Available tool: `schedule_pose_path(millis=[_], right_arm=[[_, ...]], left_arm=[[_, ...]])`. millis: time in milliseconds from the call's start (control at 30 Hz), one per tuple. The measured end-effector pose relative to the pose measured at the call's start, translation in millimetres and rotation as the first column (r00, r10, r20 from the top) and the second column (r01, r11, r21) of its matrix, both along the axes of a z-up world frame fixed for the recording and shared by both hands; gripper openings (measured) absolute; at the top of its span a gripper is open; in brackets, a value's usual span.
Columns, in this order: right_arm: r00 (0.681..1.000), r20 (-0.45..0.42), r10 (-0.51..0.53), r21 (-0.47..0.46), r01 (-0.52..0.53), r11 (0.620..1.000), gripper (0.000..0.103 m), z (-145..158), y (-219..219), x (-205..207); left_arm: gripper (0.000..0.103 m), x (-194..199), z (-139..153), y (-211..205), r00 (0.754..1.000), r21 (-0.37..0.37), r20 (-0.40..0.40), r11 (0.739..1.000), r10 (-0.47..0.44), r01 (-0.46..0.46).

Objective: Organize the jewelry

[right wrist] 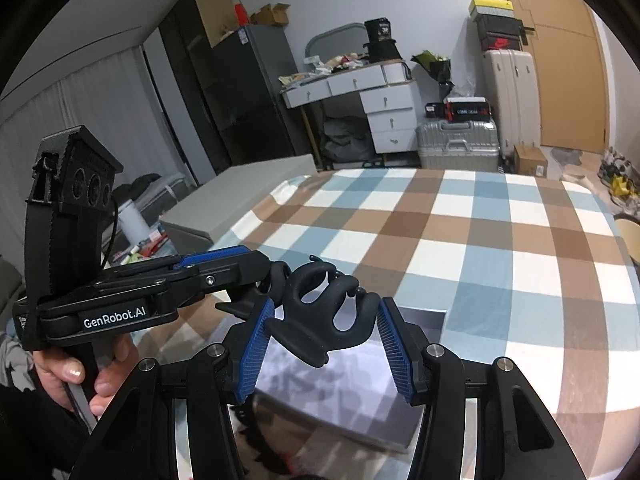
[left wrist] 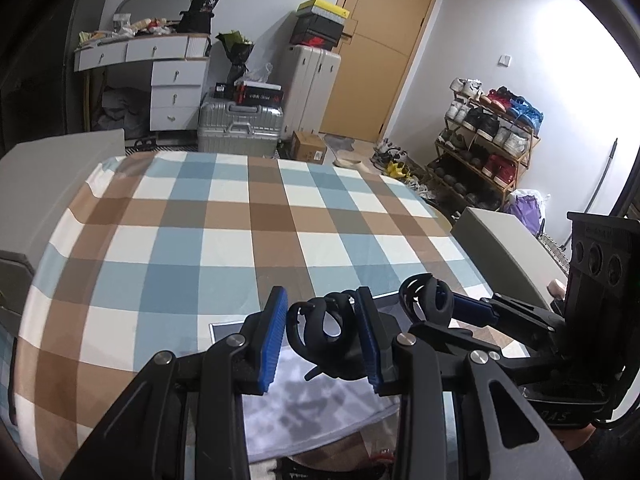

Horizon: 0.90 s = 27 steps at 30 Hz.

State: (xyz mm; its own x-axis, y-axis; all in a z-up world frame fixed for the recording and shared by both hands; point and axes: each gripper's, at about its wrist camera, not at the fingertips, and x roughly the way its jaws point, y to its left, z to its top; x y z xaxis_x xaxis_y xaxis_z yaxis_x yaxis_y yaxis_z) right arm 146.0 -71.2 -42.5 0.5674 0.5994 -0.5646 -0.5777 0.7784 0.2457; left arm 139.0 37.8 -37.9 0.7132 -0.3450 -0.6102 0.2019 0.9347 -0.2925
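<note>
In the left wrist view my left gripper (left wrist: 322, 338) is shut on a black claw hair clip (left wrist: 326, 332), held above a shiny mirror tray (left wrist: 224, 330) on the checked tablecloth. My right gripper (left wrist: 448, 306) comes in from the right, shut on a second black claw clip (left wrist: 426, 294). In the right wrist view my right gripper (right wrist: 326, 334) holds its black claw clip (right wrist: 324, 320) between the blue pads (right wrist: 394, 356). The left gripper (right wrist: 256, 276) reaches in from the left, its clip mostly hidden. The two clips are close together above the tray (right wrist: 420, 320).
The checked tablecloth (left wrist: 240, 220) covers the table ahead. Grey chair backs (left wrist: 52, 184) stand at the left and right (left wrist: 500, 240). Beyond are suitcases (left wrist: 240, 124), a white drawer desk (left wrist: 172, 80), a shoe rack (left wrist: 488, 148) and a door (left wrist: 380, 48).
</note>
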Motion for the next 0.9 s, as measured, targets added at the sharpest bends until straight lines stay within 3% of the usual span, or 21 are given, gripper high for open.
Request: schedule_pose_path(millis=[467, 633, 700, 733, 767, 800, 900], right_arm=[[0.998, -0.07, -0.008, -0.09, 0.002, 0.996, 0.053, -30.4, 9.2, 21.6], [0.997, -0.077, 0.0, -0.101, -0.008, 0.995, 0.053, -33.2, 13.5, 26.3], [0.997, -0.078, -0.001, -0.102, -0.007, 0.995, 0.059, -34.3, 13.9, 26.7], [0.997, -0.078, -0.002, -0.099, -0.006, 0.995, 0.066, -34.4, 13.7, 26.4], [0.997, -0.072, -0.007, -0.091, 0.001, 0.996, 0.071, -33.5, 12.1, 25.0], [0.998, -0.065, -0.005, -0.08, 0.0, 0.997, 0.074, -32.0, 10.8, 23.5], [0.999, -0.032, -0.027, -0.071, 0.025, 0.997, 0.08, -24.9, 4.5, 16.7]], left_arm=[[0.029, 12.9, -15.3, -7.5, 0.998, -0.005, -0.06, 1.0, -0.029, 0.028], [0.029, 15.7, -19.3, -2.6, 0.996, -0.038, -0.075, 0.999, -0.039, 0.036], [0.031, 14.1, -18.3, 0.3, 0.996, -0.057, -0.069, 0.997, -0.053, 0.049], [0.041, 13.8, -18.0, 1.4, 0.996, -0.053, -0.067, 0.997, -0.051, 0.047], [0.059, 12.9, -17.2, 2.2, 0.997, -0.046, -0.063, 0.998, -0.044, 0.041], [0.068, 11.5, -16.1, 3.8, 0.998, -0.042, -0.054, 0.999, -0.037, 0.034], [0.072, 4.3, -10.5, 11.1, 1.0, -0.042, -0.028, 0.999, -0.007, 0.006]])
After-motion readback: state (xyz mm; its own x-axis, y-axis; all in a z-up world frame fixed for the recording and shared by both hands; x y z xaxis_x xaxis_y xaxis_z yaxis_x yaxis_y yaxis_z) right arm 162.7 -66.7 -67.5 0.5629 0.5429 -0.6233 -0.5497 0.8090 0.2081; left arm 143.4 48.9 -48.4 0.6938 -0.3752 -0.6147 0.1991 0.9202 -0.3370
